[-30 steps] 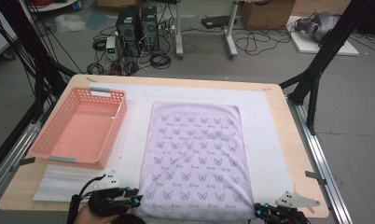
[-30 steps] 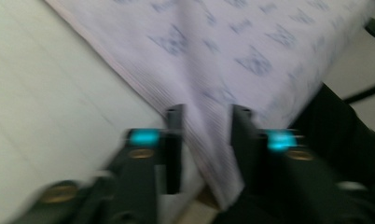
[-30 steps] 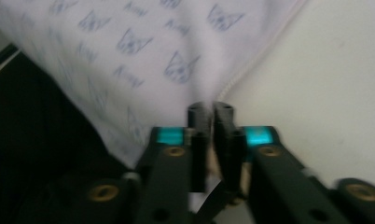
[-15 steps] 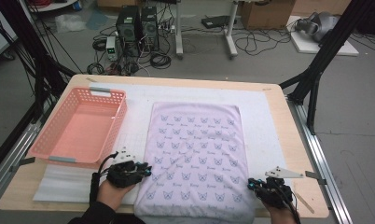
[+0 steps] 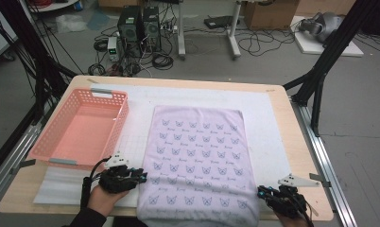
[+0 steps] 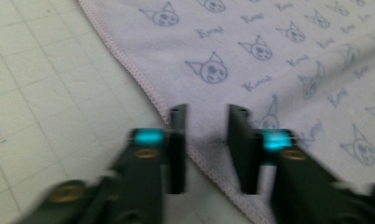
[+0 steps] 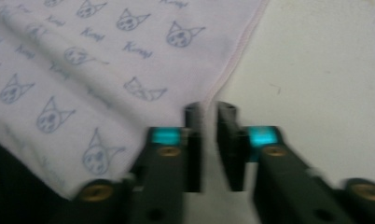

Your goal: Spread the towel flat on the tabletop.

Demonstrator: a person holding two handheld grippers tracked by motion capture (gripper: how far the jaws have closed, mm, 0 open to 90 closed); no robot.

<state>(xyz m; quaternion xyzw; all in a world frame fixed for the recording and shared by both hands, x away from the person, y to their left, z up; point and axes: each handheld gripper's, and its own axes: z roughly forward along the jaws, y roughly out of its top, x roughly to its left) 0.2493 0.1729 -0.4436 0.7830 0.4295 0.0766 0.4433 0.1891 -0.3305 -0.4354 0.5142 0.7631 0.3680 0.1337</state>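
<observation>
Towel [image 5: 197, 165], lilac with a printed cat-face pattern, lies spread flat on the white mat [image 5: 263, 123] in the middle of the bench [image 5: 299, 142], its near edge hanging a little over the bench's front. What has changed in the last second is the hands: both were low at the near edge of the bench, and now they have come forward to the towel's two near corners. The left tool [image 5: 140, 176] sits at the towel's left hem, and in the left gripper view [image 6: 205, 140] its jaws stand apart with the stitched hem running between them, not yet pinched. The right tool [image 5: 263, 193] is at the right hem; in the right gripper view [image 7: 208, 135] its jaws are also apart, though by a narrower gap, straddling the edge line without closing on it.

To me that reads as the start of a fold: both corners lined up for a grip, nothing lifted so far. The cloth is flat and unwrinkled, so the fold itself looks not yet begun.

Counting what is on the bench: one towel, one white mat under it, one pink basket [image 5: 51, 153] standing left of the towel and holding nothing that I can see, and two tools, one in each hand.
</observation>
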